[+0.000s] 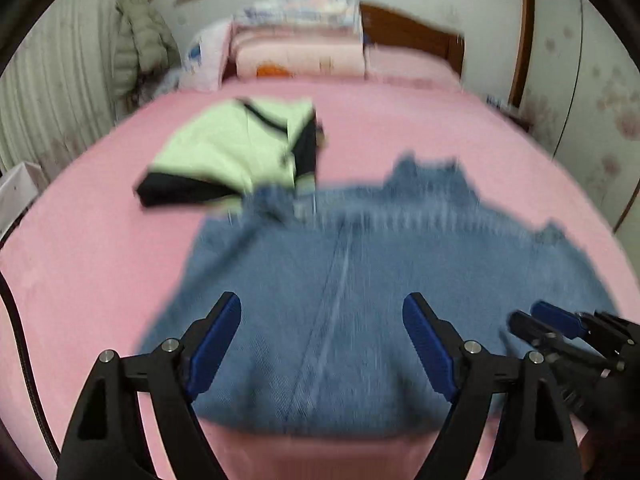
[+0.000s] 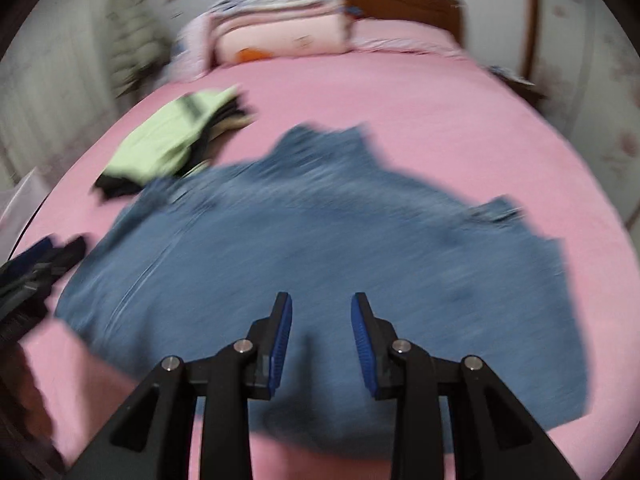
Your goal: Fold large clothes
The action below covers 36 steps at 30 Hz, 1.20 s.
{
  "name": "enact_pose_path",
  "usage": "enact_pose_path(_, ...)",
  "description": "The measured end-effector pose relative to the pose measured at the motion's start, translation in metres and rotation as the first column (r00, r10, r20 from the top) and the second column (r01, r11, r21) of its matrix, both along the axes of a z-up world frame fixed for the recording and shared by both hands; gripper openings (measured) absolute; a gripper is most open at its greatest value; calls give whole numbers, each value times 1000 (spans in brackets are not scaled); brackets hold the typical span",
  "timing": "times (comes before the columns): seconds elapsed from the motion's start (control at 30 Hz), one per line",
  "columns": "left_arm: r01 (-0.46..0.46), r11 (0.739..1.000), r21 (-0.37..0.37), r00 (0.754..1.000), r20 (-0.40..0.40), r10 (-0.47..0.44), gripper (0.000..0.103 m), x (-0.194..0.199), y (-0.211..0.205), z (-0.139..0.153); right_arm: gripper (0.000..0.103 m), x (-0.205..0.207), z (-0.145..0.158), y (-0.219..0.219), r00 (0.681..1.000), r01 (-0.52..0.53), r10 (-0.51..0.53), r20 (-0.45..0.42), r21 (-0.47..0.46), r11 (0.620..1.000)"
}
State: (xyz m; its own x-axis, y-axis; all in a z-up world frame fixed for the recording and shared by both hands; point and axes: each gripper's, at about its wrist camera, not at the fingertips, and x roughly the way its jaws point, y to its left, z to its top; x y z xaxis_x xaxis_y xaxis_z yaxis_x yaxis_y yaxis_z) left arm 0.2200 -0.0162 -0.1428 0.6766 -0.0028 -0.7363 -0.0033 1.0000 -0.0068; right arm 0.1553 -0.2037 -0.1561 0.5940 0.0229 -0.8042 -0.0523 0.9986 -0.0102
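I see the blue denim garment spread flat on the pink bed, its near hem under both claws. Left claw gapes wide, right claw narrower, both empty; seam runs away from me.

You are looking along a bed with a denim garment lying spread on its near part. A folded garment is sitting behind it to the left, touching its far-left corner. Stacked bedding is resting at the far end, against the headboard. A jacket is hanging by the wall, far left.
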Motion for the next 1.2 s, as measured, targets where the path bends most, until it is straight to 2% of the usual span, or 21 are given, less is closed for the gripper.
enact_pose_path(0.07,-27,999,39,999,-34,28,82,-2,2,-21,31,-1,-15,15,1000,-9,7,-22,-81,997)
enact_pose_path(0.13,-55,996,77,996,-69,60,82,3,18,-40,31,-10,-20,5,1000,8,-7,7,-128,992)
enact_pose_path(0.17,-67,996,64,994,-77,72,82,5,31,-46,31,-14,-18,-2,999,32,-30,13,-152,988)
enact_pose_path(0.23,-90,996,16,993,-69,91,82,6,56,-49,31,-16,-21,-35,994,105,-104,17,-220,970)
enact_pose_path(0.33,-121,991,55,990,-70,125,82,10,79,-52,34,-25,-29,-101,973,225,-231,11,-275,935)
enact_pose_path(0.37,-131,990,54,988,-71,134,82,11,87,-53,61,-29,-29,-121,969,242,-246,16,-254,937)
enact_pose_path(0.4,-137,989,49,987,-79,141,82,13,93,-56,69,-37,-26,-144,953,301,-300,44,-246,921)
enact_pose_path(0.43,-156,986,51,983,-90,161,83,16,100,-59,73,-41,-24,-156,947,319,-317,49,-232,919)
enact_pose_path(0.47,-189,981,43,975,-106,193,83,18,109,-63,70,-43,-23,-167,932,358,-358,50,-258,897)
enact_pose_path(0.5,-205,979,-3,971,-123,203,83,18,118,-66,69,-44,-25,-175,917,392,-396,51,-297,871)
enact_pose_path(0.53,-223,973,-56,967,-136,213,83,20,128,-70,69,-46,-28,-185,907,413,-419,42,-283,866)
enact_pose_path(0.6,-235,967,-99,965,-146,220,83,21,136,-73,69,-52,-32,-207,892,448,-452,1,-135,884)
enact_pose_path(0.67,-237,968,-80,964,-146,224,83,24,133,-72,69,-55,-32,-211,881,470,-473,-14,-95,877)
enact_pose_path(0.77,-252,967,-35,959,-145,245,83,17,128,-58,69,-54,-24,-200,872,484,-489,-14,-131,865)
enact_pose_path(0.87,-250,968,-23,962,-119,246,83,7,124,-31,69,-63,-5,-185,871,490,-491,25,-121,863)
enact_pose_path(1.1,-197,978,-71,980,-50,194,83,-28,114,42,69,-89,54,-157,883,457,-461,88,60,887)
enact_pose_path(1.2,-182,977,-109,983,-42,178,83,-45,108,65,69,-102,77,-138,893,424,-433,121,92,901)
